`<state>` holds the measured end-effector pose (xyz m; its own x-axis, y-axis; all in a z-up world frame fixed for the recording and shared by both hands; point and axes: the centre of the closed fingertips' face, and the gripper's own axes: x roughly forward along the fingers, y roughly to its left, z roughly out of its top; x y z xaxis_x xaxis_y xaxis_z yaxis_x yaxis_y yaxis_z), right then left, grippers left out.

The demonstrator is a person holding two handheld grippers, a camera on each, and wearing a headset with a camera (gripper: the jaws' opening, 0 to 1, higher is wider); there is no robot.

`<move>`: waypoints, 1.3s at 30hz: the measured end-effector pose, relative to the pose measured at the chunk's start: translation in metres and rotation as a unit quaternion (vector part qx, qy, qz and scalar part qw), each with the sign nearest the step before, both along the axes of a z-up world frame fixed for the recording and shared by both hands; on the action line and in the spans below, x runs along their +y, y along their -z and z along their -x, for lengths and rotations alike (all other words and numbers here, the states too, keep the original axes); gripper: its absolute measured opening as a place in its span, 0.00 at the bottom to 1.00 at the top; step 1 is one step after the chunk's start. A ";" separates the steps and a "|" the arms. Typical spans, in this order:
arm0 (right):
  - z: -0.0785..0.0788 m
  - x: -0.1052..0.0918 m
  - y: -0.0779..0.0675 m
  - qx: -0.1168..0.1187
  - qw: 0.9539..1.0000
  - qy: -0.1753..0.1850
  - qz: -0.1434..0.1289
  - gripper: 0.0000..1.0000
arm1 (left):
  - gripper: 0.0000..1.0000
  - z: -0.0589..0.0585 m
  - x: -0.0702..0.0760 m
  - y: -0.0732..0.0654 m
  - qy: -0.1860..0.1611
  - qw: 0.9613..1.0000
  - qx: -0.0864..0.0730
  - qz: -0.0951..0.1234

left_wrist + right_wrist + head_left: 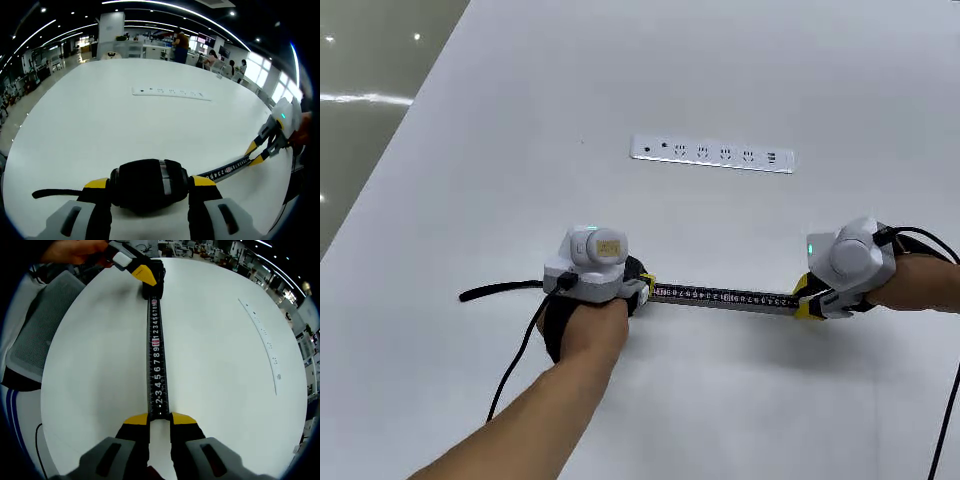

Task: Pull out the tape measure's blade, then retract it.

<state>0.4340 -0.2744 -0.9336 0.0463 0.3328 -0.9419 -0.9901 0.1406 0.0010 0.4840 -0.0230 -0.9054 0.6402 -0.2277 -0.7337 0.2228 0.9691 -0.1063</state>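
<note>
Toward the near edge of the bench (720,80), the left gripper (644,288) has its jaws closed on the tape measure (145,182) and the right gripper (159,419) pinches the tip of the blade (156,355), drawn out between them, so only retracting looks left.

Operator reading: white numerals are printed on the black blade (157,355). In the right gripper view, the sequence starts just ahead of the right gripper (160,421), whose jaws are closed on the blade's end. It runs 2, 3, 4, 5, 6, 7, 8, 9, then a red-backed mark, then 1 to 9 again. The count rises toward the left gripper (150,184), which is clamped on the tape measure body (142,175). In the head view I cannot resolve the digits.
</note>
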 end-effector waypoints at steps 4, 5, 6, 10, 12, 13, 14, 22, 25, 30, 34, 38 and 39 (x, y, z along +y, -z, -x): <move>-0.001 0.001 0.002 0.000 1.000 -0.001 -0.001 0.15 | 0.59 0.000 0.000 0.000 0.000 1.000 -0.002 0.001; -0.002 0.002 0.003 -0.001 1.000 -0.001 -0.001 0.15 | 0.59 0.000 0.000 0.000 0.001 1.000 -0.002 0.002; -0.002 0.002 0.003 0.000 1.000 -0.001 -0.001 0.15 | 0.59 0.000 0.000 0.000 0.001 1.000 -0.001 0.002; -0.002 0.005 0.002 0.000 1.000 -0.001 -0.003 0.15 | 0.59 0.000 -0.001 0.000 0.002 1.000 -0.002 0.002; -0.003 0.006 0.002 0.000 1.000 -0.001 -0.004 0.15 | 0.59 0.000 -0.001 0.000 0.002 1.000 -0.002 0.002; -0.003 0.007 0.001 0.000 1.000 -0.001 -0.004 0.15 | 0.59 0.000 -0.001 0.000 0.002 1.000 -0.002 0.002; -0.004 0.007 0.002 0.000 1.000 -0.001 -0.004 0.15 | 0.59 0.000 -0.001 0.000 0.002 1.000 -0.001 0.002; -0.007 0.013 0.002 0.000 1.000 -0.001 -0.010 0.15 | 0.59 0.000 -0.001 0.000 0.003 1.000 -0.001 0.002; -0.008 0.015 0.003 -0.001 1.000 -0.004 -0.012 0.15 | 0.59 0.000 -0.001 0.000 0.003 1.000 -0.001 0.003; -0.007 0.021 0.002 -0.003 1.000 -0.005 -0.013 0.15 | 0.59 0.000 -0.001 0.000 0.003 1.000 -0.002 0.002; -0.008 0.024 0.002 -0.002 1.000 -0.005 -0.014 0.15 | 0.59 0.000 -0.001 0.000 0.003 1.000 -0.002 0.003; -0.008 0.028 0.002 -0.003 1.000 -0.007 -0.014 0.15 | 0.59 0.000 -0.001 0.000 0.003 1.000 -0.003 0.002; -0.009 0.029 0.002 -0.004 1.000 -0.007 -0.014 0.15 | 0.59 0.001 -0.001 0.000 0.003 1.000 -0.003 0.002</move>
<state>0.4427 -0.2458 -0.9354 0.0487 0.3598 -0.9318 -0.9918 0.1276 -0.0026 0.4835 -0.0239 -0.9054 0.6433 -0.2345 -0.7288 0.2287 0.9673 -0.1094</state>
